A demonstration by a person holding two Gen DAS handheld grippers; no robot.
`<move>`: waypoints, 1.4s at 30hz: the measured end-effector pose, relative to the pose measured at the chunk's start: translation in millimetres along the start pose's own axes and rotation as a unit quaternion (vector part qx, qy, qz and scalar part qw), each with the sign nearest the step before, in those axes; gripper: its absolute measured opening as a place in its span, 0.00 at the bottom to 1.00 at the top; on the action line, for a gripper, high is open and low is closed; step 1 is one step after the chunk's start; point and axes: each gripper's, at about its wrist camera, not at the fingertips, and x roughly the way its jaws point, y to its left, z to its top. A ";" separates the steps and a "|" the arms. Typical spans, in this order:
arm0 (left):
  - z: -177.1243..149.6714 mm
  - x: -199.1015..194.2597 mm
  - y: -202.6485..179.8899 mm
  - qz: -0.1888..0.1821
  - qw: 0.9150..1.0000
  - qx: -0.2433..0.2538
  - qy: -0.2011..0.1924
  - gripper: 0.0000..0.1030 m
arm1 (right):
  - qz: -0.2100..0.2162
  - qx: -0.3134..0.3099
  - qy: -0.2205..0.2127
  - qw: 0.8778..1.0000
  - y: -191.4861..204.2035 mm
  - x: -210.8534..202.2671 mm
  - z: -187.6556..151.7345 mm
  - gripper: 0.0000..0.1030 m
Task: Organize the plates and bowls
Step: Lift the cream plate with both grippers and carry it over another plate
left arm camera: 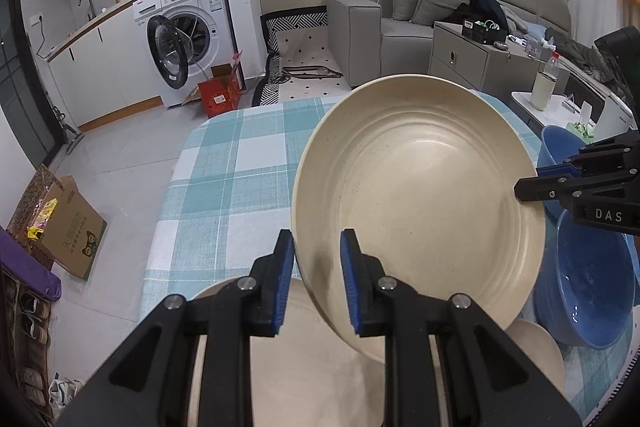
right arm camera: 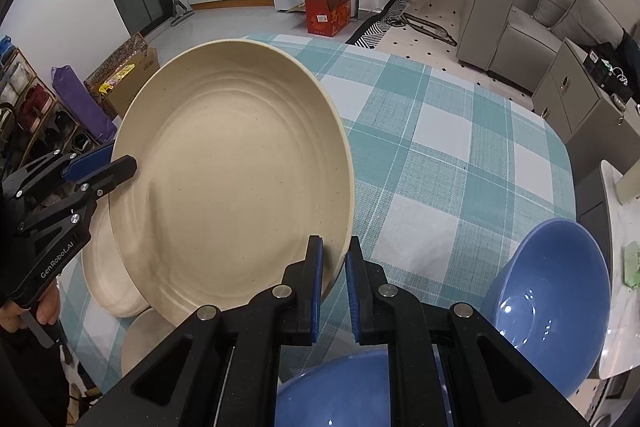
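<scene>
Here both grippers clamp opposite rim edges of one round cream speckled plastic plate (left arm camera: 420, 187), tilted & held up off the teal-and-white checked tablecloth (left arm camera: 224, 179): left gripper (left arm camera: 316, 283) pinches the near-left rim, right gripper (right arm camera: 334, 287) w/ jaws closed on the opposite rim. Below it, a second cream plate (right arm camera: 108, 279) lies on the cloth; two blue glossy bowls (right arm camera: 552, 283) sit at the right.

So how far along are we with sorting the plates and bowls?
Partly done at most: another cream plate already lies on the checked table. In hand: both the left gripper and right gripper pinch the big cream plate, lifted and tilted. Left: setting it down, plus the two blue bowls.
</scene>
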 end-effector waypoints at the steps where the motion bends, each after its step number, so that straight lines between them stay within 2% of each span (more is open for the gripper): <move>1: -0.9 -2.4 0.6 0.000 1.000 -0.001 -0.001 0.21 | 0.000 -0.001 -0.001 1.000 1.8 -2.7 -1.3 0.11; 21: -38.6 -46.4 14.3 -0.001 1.000 -0.022 -0.020 0.21 | -0.002 -0.032 -0.011 0.999 47.2 -30.7 -37.7 0.11; 42: -73.0 -61.4 7.8 -0.009 1.000 -0.019 -0.011 0.21 | 0.003 -0.048 -0.021 0.999 69.0 -45.7 -87.9 0.11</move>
